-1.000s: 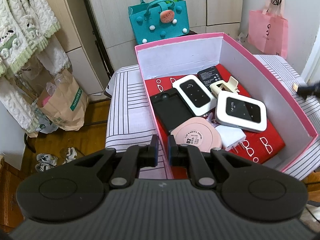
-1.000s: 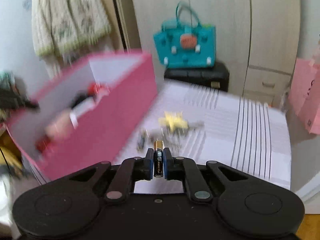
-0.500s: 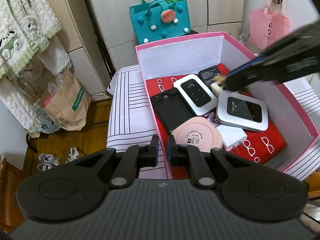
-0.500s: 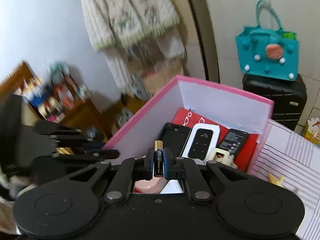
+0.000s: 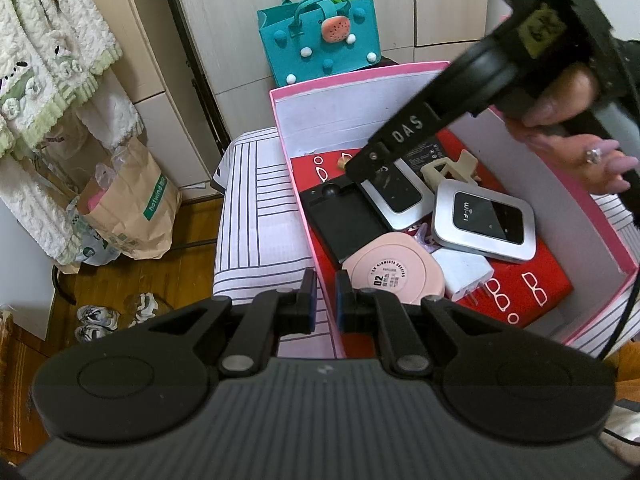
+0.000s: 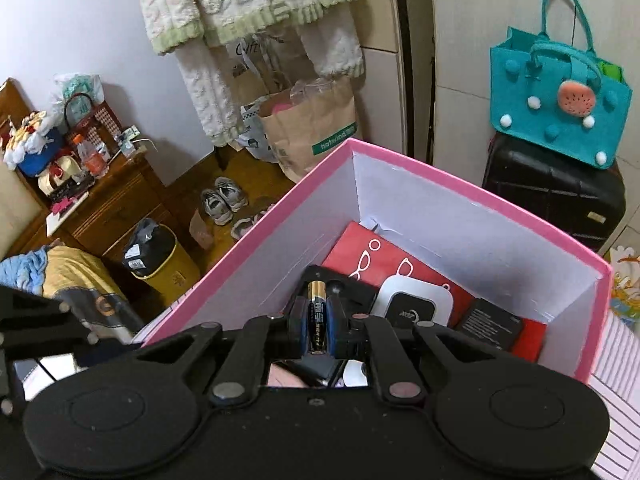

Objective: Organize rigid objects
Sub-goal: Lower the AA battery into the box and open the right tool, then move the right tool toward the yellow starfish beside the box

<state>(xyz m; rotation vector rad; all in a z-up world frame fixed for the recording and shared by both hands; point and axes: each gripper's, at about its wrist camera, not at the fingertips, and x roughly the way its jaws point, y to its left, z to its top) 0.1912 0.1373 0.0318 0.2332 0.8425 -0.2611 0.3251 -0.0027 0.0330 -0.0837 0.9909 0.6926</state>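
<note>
— Fingers (image 5: 308, 296) of our left gripper (image 5: 323, 300) sit closed on nothing beside the pink box (image 5: 552, 200); what differs from a second ago?

— In our left view, the right gripper (image 5: 360, 170) now reaches over the box, above the black phone case (image 5: 344, 220); earlier only its tip showed at the edge. Free room is tight between the routers and the left wall.

— And our right view?

— We were over the striped cloth; now we're inside the rim. Our jaws are opening, the battery (image 6: 317, 320) upright between the pads, apparently still touching them.
</note>
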